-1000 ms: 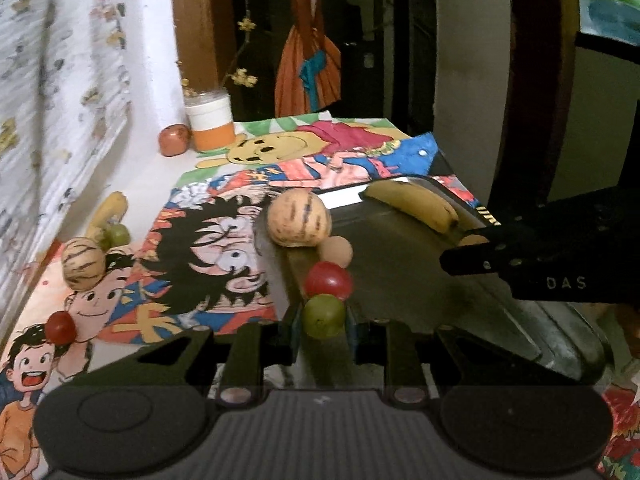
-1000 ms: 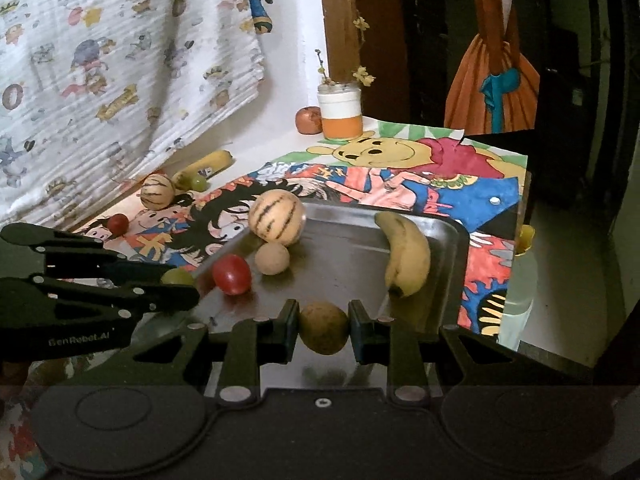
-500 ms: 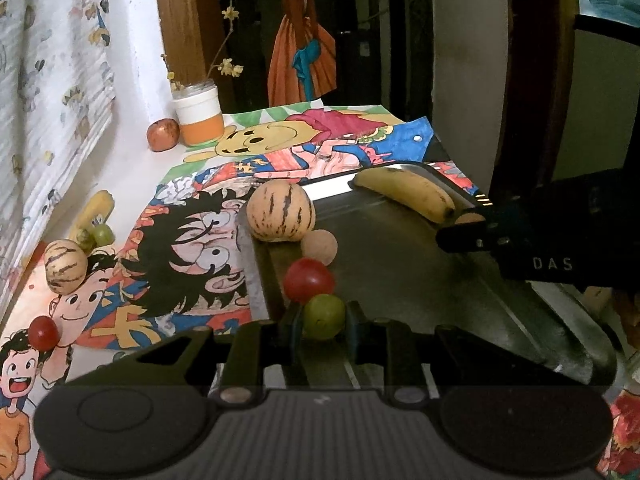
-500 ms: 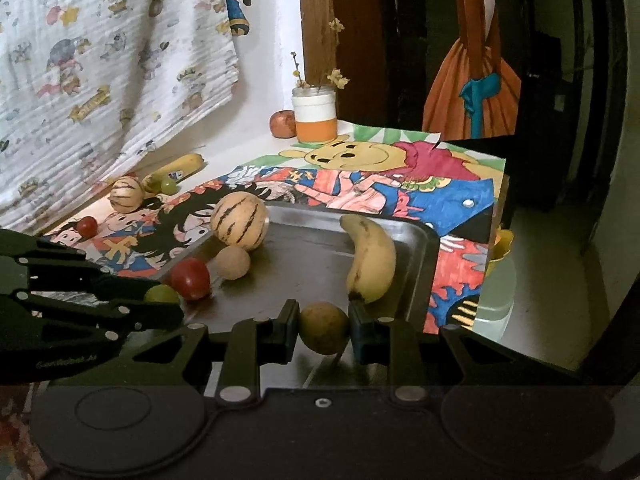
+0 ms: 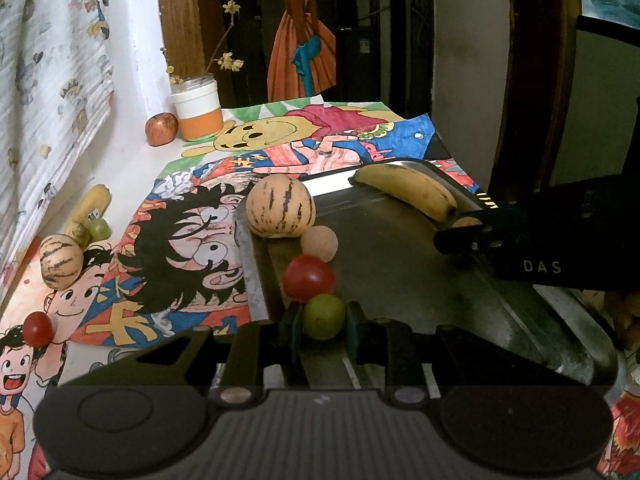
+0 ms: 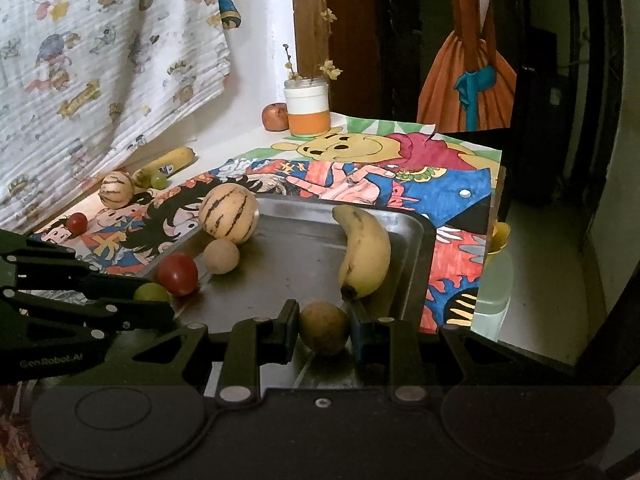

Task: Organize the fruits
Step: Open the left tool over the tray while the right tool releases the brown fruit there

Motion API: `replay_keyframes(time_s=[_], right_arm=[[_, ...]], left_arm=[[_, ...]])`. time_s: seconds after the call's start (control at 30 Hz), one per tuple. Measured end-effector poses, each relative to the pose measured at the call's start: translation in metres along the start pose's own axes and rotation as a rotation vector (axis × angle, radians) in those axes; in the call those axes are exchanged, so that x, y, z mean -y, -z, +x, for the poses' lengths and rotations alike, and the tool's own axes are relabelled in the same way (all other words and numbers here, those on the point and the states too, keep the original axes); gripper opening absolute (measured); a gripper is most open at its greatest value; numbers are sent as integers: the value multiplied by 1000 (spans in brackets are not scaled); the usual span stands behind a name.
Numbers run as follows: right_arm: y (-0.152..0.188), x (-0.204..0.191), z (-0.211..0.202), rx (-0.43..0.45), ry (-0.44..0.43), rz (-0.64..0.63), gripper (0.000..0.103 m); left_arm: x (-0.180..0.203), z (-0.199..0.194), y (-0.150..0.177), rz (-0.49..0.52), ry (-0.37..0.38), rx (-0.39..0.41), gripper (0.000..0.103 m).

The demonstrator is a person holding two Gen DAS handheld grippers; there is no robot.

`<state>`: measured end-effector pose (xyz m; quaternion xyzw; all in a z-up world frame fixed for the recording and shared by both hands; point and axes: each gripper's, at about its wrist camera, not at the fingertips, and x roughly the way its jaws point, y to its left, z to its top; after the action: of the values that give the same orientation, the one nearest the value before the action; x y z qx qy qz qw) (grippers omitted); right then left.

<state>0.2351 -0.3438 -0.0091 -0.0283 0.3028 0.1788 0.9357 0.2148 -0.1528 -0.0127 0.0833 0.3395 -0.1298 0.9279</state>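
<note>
Left gripper point(image 5: 323, 322): fingers closed narrow on a small round green grape point(image 5: 323, 316), held at the near left edge of the tray, just beside the tomato.
Right gripper point(image 6: 324, 328): fingers clamped on a round dull-brown fruit point(image 6: 323, 327), over the tray's near edge, just by the banana's stem end.
Tray: rectangular grey metal tray point(image 6: 288, 272) on colourful cartoon-printed mats point(image 6: 440, 184).
In tray: large pale striped melon-like fruit point(image 6: 228, 213) at the far left corner; small tan ball-shaped fruit point(image 6: 221, 256) touching it; red cherry tomato point(image 6: 177, 274) nearer; ripe yellow banana point(image 6: 366, 252) along the right side.
Outside tray, left: smaller striped fruit point(image 5: 61, 262), second red tomato point(image 5: 38, 329), second banana point(image 5: 86, 212) with a loose green grape point(image 5: 99, 229) against it, all by the wall.
Far end: white-and-orange jar point(image 5: 198, 110) holding dry yellow flower sprigs; reddish apple point(image 5: 161, 129) just beside it.
Left view only: the right gripper seen side-on at the right edge, black body marked "DAS", the brown fruit barely visible at its tips.
Right view only: the left gripper's side at lower left, its grape peeking out; a patterned white cloth point(image 6: 100, 60) hanging on the wall; a yellow cup point(image 6: 498, 236) off the table's right edge.
</note>
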Motion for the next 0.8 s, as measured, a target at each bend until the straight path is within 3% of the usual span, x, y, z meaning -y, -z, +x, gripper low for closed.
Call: replay_keyframes(time_s=[0.27,0.47,0.57,0.63,0.8], right_arm=[[1,1,-8,15,10,18,31],[3,1,-29,46,19,46,40],[6,-3,-43,62,23,63,45],[8,-6,-52,73,26,72,49],[14,-18,-79,109,40,87,62]], left_arm=[[-4,-2,0,-28,15,-2,29],[-7,-19,5,-48,37,43,35],[-11,-32,8,-60,25,65,47],[-14,-43,9,-76,10,87,61],[-24,-67,15,-115,-11,117,78]])
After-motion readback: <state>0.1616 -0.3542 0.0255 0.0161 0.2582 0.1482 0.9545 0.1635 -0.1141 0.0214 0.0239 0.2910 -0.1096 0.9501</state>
